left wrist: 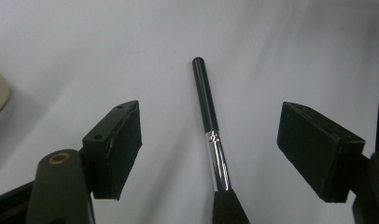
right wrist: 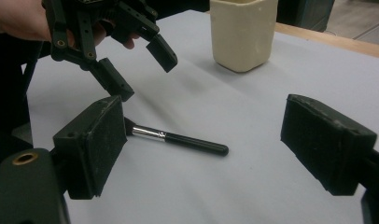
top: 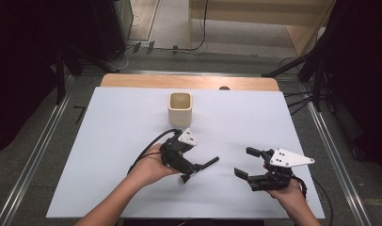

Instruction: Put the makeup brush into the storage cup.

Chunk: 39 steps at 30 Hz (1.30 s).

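A black makeup brush [top: 208, 163] with a silver ferrule lies flat on the white table [top: 109, 141], its handle end toward the right. My left gripper [top: 191, 166] hovers just over it, jaws wide apart. In the left gripper view the brush [left wrist: 207, 107] runs up the middle between the two pads, touching neither. My right gripper [top: 245, 162] rests open to the right of the brush, with nothing between its jaws. The right gripper view has the brush [right wrist: 187, 140] lying ahead and the left gripper [right wrist: 137, 67] raised above its bristle end.
A cream, square-mouthed cup [top: 180, 109] stands upright behind the brush near the table's middle, and the same cup [right wrist: 243, 32] sits at the top of the right gripper view. A wooden strip [top: 189, 81] edges the table's far side. Dark stands flank both sides.
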Motion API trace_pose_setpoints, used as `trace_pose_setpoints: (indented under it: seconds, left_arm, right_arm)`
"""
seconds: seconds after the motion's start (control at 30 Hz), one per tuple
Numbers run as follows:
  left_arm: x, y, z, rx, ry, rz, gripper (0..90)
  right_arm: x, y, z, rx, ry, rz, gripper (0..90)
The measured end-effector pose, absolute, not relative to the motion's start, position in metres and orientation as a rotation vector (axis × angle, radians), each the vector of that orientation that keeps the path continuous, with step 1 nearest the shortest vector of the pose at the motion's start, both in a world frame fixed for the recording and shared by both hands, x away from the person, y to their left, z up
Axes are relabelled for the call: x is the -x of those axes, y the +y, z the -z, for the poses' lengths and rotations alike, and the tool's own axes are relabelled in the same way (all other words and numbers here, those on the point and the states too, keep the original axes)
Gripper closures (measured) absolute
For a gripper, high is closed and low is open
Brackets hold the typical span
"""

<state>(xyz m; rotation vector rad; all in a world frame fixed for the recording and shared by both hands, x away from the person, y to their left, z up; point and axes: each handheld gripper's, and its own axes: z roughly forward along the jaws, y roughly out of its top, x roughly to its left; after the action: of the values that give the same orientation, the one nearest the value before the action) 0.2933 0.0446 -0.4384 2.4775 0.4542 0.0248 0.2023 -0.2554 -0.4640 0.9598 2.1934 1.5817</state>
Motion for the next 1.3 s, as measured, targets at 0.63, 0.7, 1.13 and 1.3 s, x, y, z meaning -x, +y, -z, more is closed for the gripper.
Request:
trace_pose_setpoints:
  seconds: [0.63,0.7,1.13,1.3]
  left_arm:
    - [-0.299,0.018,0.439,-2.76,0.502,0.075,24.8]
    - [-0.299,0.015,0.441,-2.801,0.521,0.086,26.0]
    - [-0.3,0.005,0.454,-2.867,0.517,0.084,25.4]
    - [-0.3,0.005,0.461,-2.872,0.528,0.089,25.4]
  right_arm:
    - [-0.204,-0.254,0.466,-0.985,2.223,-1.548,14.7]
    - [-0.204,-0.254,0.467,-0.992,2.221,-1.543,14.8]
    - [-0.205,-0.254,0.467,-1.003,2.228,-1.537,14.8]
    - [-0.205,-0.254,0.467,-1.004,2.229,-1.534,14.9]
